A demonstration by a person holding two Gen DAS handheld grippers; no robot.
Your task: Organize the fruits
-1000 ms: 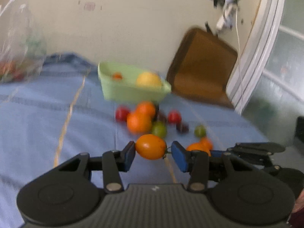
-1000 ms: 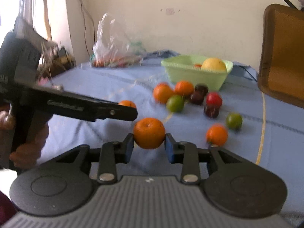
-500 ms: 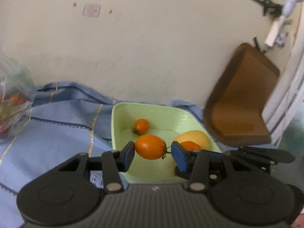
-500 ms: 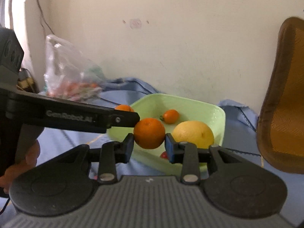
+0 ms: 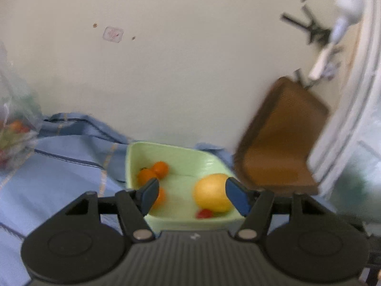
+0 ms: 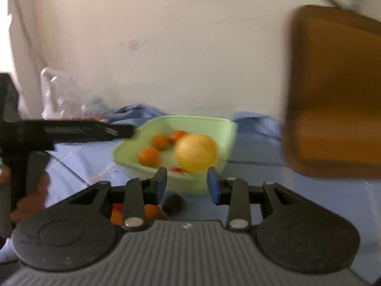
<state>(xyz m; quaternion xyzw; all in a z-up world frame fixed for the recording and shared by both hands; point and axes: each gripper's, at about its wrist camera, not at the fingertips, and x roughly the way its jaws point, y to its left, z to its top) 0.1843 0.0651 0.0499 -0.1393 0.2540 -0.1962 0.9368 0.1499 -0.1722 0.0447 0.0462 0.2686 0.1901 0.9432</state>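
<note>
A light green bowl sits on the blue cloth near the wall. In it lie a large yellow fruit, three small orange fruits and a small red one. My left gripper is open and empty just above the bowl's near rim. The right wrist view shows the bowl, the yellow fruit and an orange fruit. My right gripper is open and empty, a little short of the bowl. The left gripper's finger reaches in from the left.
A brown chair stands to the right of the bowl against the wall. A clear plastic bag of produce lies at the far left. A dark fruit and orange fruits lie on the cloth under my right gripper.
Both grippers opened and let go of their orange fruits, which now lie in the bowl. The right gripper has drawn back a little from the bowl.
</note>
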